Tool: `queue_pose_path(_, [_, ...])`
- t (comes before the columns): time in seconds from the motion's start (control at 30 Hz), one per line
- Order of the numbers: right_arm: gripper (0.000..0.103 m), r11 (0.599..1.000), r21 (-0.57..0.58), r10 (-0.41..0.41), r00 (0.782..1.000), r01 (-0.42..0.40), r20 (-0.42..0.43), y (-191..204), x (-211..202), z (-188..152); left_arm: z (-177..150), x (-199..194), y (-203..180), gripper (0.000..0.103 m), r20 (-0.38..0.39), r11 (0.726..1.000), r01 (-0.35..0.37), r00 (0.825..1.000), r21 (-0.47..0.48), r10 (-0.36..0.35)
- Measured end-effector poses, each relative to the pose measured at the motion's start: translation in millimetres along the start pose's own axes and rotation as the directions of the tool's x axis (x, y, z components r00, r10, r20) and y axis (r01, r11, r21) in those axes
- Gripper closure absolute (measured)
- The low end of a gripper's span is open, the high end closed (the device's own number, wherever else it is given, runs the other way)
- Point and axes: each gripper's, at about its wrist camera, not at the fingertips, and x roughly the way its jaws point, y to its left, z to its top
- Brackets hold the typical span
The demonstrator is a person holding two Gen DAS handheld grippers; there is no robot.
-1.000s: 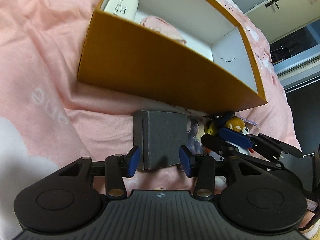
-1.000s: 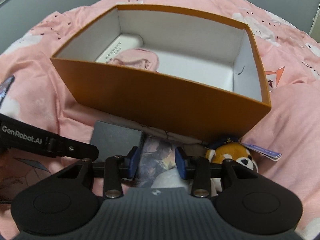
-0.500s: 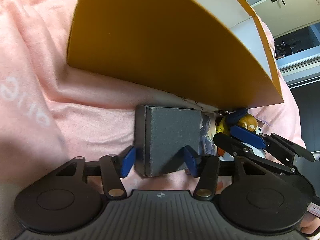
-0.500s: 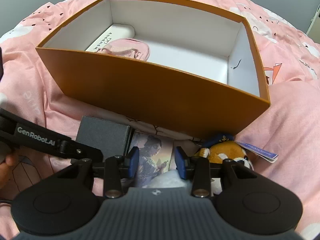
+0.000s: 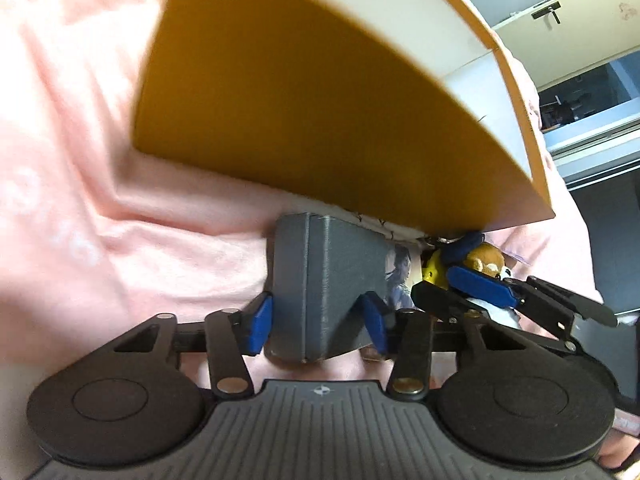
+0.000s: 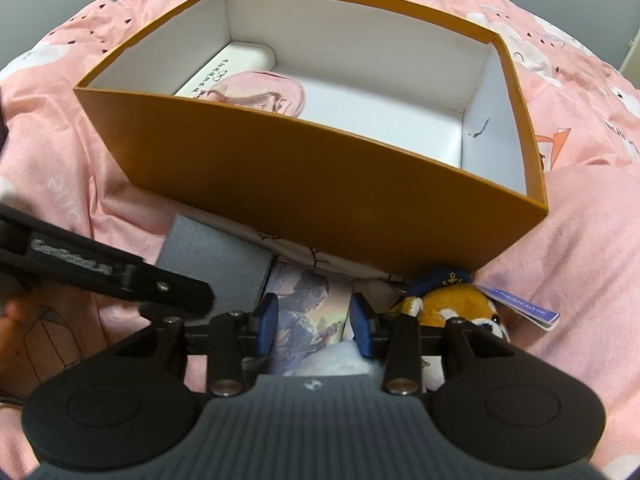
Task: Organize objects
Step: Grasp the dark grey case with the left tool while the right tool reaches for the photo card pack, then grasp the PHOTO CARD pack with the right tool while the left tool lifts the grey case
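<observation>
An orange box [image 6: 320, 184] with a white inside lies on pink bedding [image 6: 580, 272]; it also shows in the left wrist view [image 5: 320, 120]. Inside it lie a white case [image 6: 236, 64] and a pink pouch [image 6: 260, 94]. In front of it lie a dark grey box [image 5: 332, 280], a picture card [image 6: 308, 312] and an orange plush toy [image 6: 452, 304]. My left gripper [image 5: 316, 320] has its pads on both sides of the grey box, which is tilted. My right gripper [image 6: 314, 324] is open over the picture card.
The left gripper's black body [image 6: 100, 276] crosses the lower left of the right wrist view. The right gripper's fingers [image 5: 480, 284] reach in at the right of the left wrist view. A cabinet [image 5: 560, 12] stands beyond the bed.
My left gripper has closed in on the grey box and tilted it up. The right gripper has shifted slightly and stays open over the card.
</observation>
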Motion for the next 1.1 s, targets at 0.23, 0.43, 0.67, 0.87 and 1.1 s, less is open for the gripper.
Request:
queue_pose_path(0.23, [0.049,0.989,-0.147,0.009,1.0,-0.013,-0.027,37,2,10,-10,-42,-17,0.057,0.102,0.981,-0.175,0.981,0.082,0.166])
queue_pose_path(0.43, [0.04,0.963,-0.259,-0.107,0.988,0.076,-0.107,64,29,12,-11,-45,-13,0.057,0.129,0.974,-0.212,0.971,0.085,0.2])
queue_pose_path(0.67, [0.025,0.94,-0.304,-0.212,0.963,0.155,-0.167,72,57,9,-10,-43,-5,0.056,0.125,0.981,-0.18,0.977,0.067,0.171])
queue_pose_path(0.87, [0.034,0.942,-0.276,-0.244,0.953,0.189,-0.179,65,66,11,-8,-47,0,0.057,0.12,0.986,-0.157,0.981,0.06,0.149])
queue_pose_path(1.1, [0.059,0.971,-0.192,-0.172,0.975,0.144,-0.14,55,43,14,-8,-47,5,0.056,0.12,0.987,-0.151,0.982,0.059,0.144])
